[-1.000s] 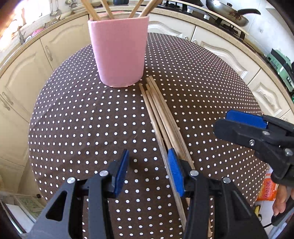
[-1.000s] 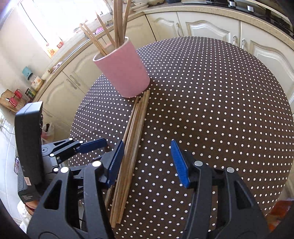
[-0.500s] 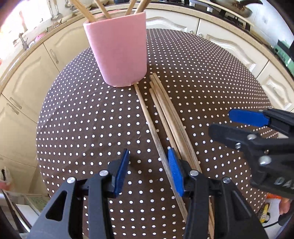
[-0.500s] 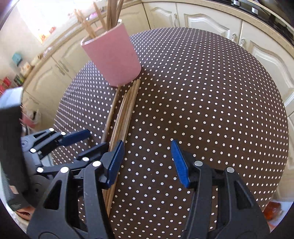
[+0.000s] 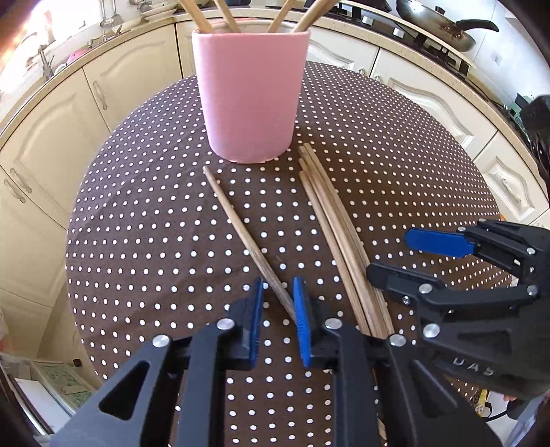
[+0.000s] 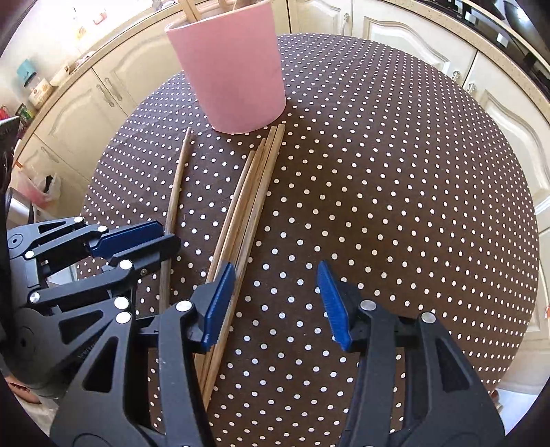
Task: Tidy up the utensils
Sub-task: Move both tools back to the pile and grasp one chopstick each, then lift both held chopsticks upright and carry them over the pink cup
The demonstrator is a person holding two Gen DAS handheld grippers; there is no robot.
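Observation:
A pink cup [image 5: 250,93] [image 6: 231,65] holding several wooden chopsticks stands at the far side of the round dotted table [image 5: 395,154]. One single chopstick [image 5: 240,233] [image 6: 175,192] lies apart from a bundle of several chopsticks [image 5: 338,237] [image 6: 247,209]. My left gripper [image 5: 277,302] [image 6: 137,240] has its jaws narrowed around the near end of the single chopstick, touching it. My right gripper [image 6: 275,295] [image 5: 402,258] is open and empty, its left finger over the bundle's near end.
Cream kitchen cabinets [image 5: 62,113] and a countertop curve behind the table. A frying pan [image 5: 440,31] sits on the hob at the far right. The table's near edge drops to the floor below both grippers.
The single chopstick has swung left, away from the bundle. My left gripper's jaws have narrowed from wide open onto its near end. The right gripper stays open.

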